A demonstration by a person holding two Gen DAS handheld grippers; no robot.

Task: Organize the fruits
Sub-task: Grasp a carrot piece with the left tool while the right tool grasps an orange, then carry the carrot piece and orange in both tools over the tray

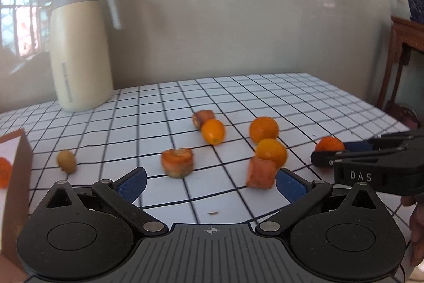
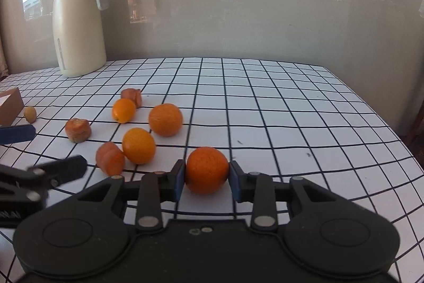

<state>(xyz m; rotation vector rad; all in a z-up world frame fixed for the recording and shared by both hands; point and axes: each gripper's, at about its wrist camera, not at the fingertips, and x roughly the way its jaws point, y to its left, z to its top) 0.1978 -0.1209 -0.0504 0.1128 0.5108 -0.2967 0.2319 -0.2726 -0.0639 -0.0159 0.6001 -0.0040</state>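
Note:
My right gripper [image 2: 207, 174] is shut on an orange [image 2: 207, 169] that rests on the checked tablecloth [image 2: 291, 110]; both also show in the left wrist view, the gripper [image 1: 328, 155] and the orange [image 1: 330, 144] at the right. My left gripper [image 1: 210, 183] is open and empty, low over the cloth. Just ahead of it lie a carrot chunk [image 1: 177, 162] and another carrot chunk [image 1: 261, 173] by its right finger. Behind are two oranges [image 1: 270, 151] [image 1: 263, 129], a kumquat-like fruit [image 1: 213, 131], a third carrot piece [image 1: 202, 117] and a small brownish fruit [image 1: 66, 161].
A cream thermos jug [image 1: 80, 44] stands at the back left against the wall. A brown cardboard box [image 1: 16, 177] with an orange fruit inside [image 1: 4, 171] sits at the left edge. The table's right edge [image 2: 397, 134] drops off near a wooden cabinet [image 1: 405, 49].

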